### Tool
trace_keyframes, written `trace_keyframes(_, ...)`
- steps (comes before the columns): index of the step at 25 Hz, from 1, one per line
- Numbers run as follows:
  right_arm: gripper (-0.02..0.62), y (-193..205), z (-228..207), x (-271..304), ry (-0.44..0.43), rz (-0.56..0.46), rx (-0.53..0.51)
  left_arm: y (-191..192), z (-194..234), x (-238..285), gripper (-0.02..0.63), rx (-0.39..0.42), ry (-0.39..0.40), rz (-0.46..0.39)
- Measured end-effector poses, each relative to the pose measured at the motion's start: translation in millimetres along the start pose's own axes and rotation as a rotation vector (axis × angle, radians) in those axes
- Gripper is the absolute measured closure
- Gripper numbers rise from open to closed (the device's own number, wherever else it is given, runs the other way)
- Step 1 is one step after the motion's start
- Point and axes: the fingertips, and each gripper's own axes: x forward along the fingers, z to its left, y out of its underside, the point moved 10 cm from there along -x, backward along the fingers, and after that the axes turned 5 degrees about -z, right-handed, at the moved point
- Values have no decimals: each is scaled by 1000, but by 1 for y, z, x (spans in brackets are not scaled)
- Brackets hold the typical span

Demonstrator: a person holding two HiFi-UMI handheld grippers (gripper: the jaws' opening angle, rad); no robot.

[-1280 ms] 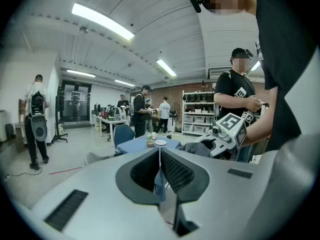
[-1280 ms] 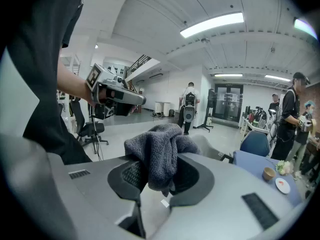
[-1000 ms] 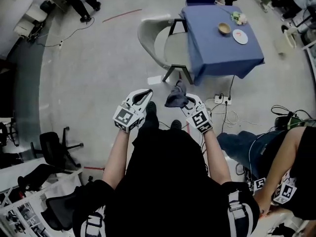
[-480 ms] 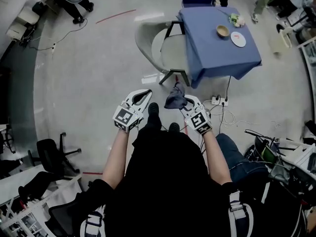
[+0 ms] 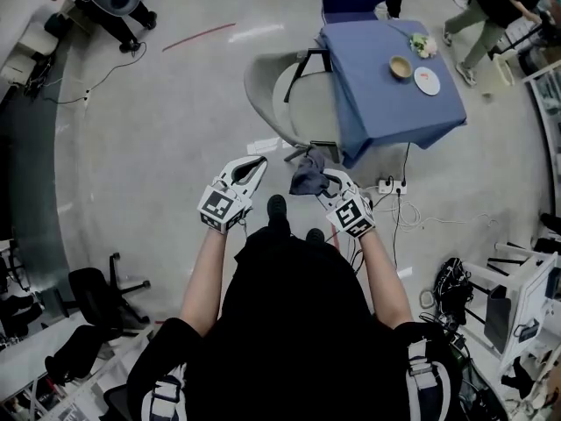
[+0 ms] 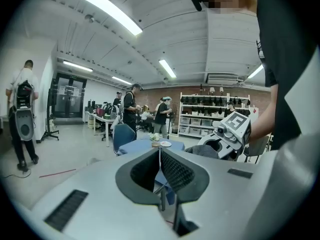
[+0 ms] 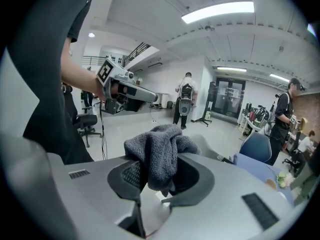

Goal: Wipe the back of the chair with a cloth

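Head view: left gripper (image 5: 254, 162) and right gripper (image 5: 323, 175) side by side in front of the body, above the bare floor. Dark grey cloth (image 5: 307, 175) bunched at the right gripper's tip. Pale chair (image 5: 261, 86) ahead, tucked against the blue tabletop (image 5: 377, 103), curved back turned toward the grippers, apart from the cloth. On the tabletop, a bowl (image 5: 401, 67) and a plate (image 5: 428, 80) near each other.

Left gripper view: fingers (image 6: 176, 171) pressed together tip to tip, nothing between them. Off to the right, the right gripper (image 6: 227, 134) with the cloth (image 6: 205, 151) at its tip.

Right gripper view: fingers (image 7: 131, 174) pinching the cloth (image 7: 160, 156), folds heaped above them and one corner hanging below. Left gripper (image 7: 125, 86) off to the left. Chair (image 7: 206, 145) just behind the cloth in the picture, contact impossible to tell here.
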Motion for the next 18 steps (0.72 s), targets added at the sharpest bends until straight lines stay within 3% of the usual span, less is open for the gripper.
trace_keyframes(9,476,-18,-15,62,35,36,22,-5,83,13,578,8,53,4)
trace_keyframes(18,476,-29,-18,102,66,49,46,6,124,2,578,3,76,24)
